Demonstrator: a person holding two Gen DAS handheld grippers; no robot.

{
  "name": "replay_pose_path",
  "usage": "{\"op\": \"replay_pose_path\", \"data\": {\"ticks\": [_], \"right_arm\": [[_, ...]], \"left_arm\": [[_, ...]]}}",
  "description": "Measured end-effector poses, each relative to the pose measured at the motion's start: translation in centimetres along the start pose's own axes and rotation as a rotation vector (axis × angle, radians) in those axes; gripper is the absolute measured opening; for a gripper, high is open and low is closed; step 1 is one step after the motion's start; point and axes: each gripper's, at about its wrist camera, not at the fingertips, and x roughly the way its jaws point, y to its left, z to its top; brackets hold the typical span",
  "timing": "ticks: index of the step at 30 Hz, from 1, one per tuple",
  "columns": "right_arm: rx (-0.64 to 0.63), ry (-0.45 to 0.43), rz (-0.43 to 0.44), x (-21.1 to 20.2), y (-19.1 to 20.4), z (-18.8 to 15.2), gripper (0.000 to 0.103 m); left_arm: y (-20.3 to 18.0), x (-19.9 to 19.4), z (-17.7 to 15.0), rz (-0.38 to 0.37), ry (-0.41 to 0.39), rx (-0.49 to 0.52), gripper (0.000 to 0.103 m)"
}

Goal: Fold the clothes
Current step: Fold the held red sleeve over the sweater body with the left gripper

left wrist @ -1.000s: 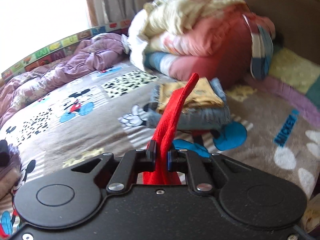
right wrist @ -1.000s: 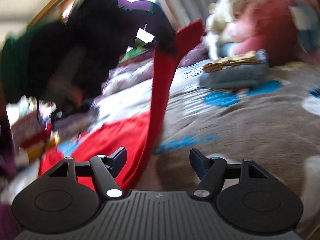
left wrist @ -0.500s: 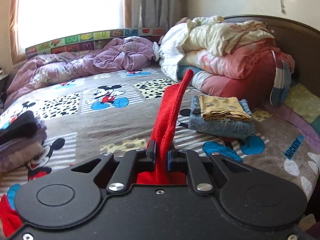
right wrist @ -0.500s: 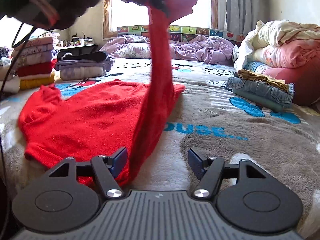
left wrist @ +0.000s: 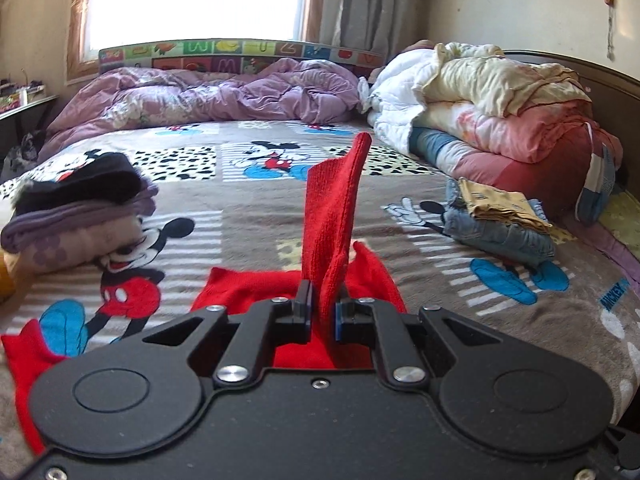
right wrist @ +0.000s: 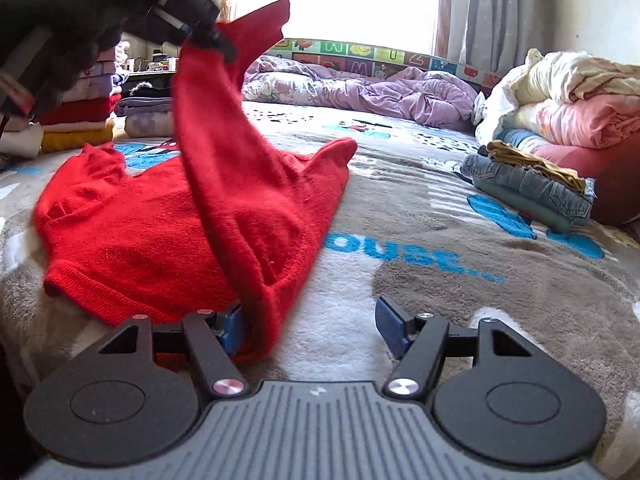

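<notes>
A red knit sweater (right wrist: 160,224) lies spread on the Mickey Mouse blanket (right wrist: 480,292). My left gripper (left wrist: 322,312) is shut on the cuff end of its right sleeve (left wrist: 334,208), which sticks up past the jaws. In the right wrist view that gripper (right wrist: 208,34) holds the sleeve (right wrist: 216,152) up over the sweater's body, at the upper left. My right gripper (right wrist: 310,330) is open and low at the blanket, by the sweater's near right corner; the hanging sleeve touches its left finger (right wrist: 232,330).
A folded pile of jeans and a yellow garment (left wrist: 500,220) lies at the right. Rolled quilts (left wrist: 500,120) stand behind it. Folded dark and purple clothes (left wrist: 80,208) lie at the left, a taller folded stack (right wrist: 80,120) further left. A purple duvet (left wrist: 208,96) lies along the far edge.
My left gripper has carried the sleeve up and left, over the sweater's body, and its view has swung from the quilts to the whole bed. My right gripper stayed open and low.
</notes>
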Motion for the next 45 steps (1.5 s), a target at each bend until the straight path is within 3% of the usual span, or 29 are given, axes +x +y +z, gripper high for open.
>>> {"op": "replay_pose_path", "data": {"ticks": [7, 23, 28, 33, 38, 40, 45], "right_arm": [[-0.036, -0.002, 0.007, 0.0, 0.8, 0.2, 0.066], [-0.186, -0.035, 0.011, -2.2, 2.2, -0.2, 0.066], [-0.278, -0.109, 0.105, -3.5, 3.8, -0.2, 0.067], [-0.334, -0.125, 0.166, -2.1, 5.3, 0.2, 0.067], [-0.263, 0.0, 0.259, -0.6, 5.0, 0.8, 0.067], [-0.246, 0.008, 0.277, -1.0, 4.6, 1.1, 0.067], [-0.213, -0.051, 0.299, -1.9, 4.2, 1.3, 0.066]], "left_arm": [[3.1, 0.1, -2.4, -0.007, -0.002, -0.067, 0.008], [6.1, 0.9, -5.7, -0.042, 0.004, -0.153, 0.008], [6.8, 1.3, -6.3, -0.036, 0.027, -0.173, 0.008], [7.4, 1.7, -6.7, -0.037, 0.051, -0.197, 0.009], [8.4, 2.0, -7.1, -0.038, 0.09, -0.249, 0.012], [8.8, 2.0, -7.2, -0.037, 0.096, -0.267, 0.017], [9.5, 1.7, -6.8, -0.049, 0.073, -0.31, 0.02]]}}
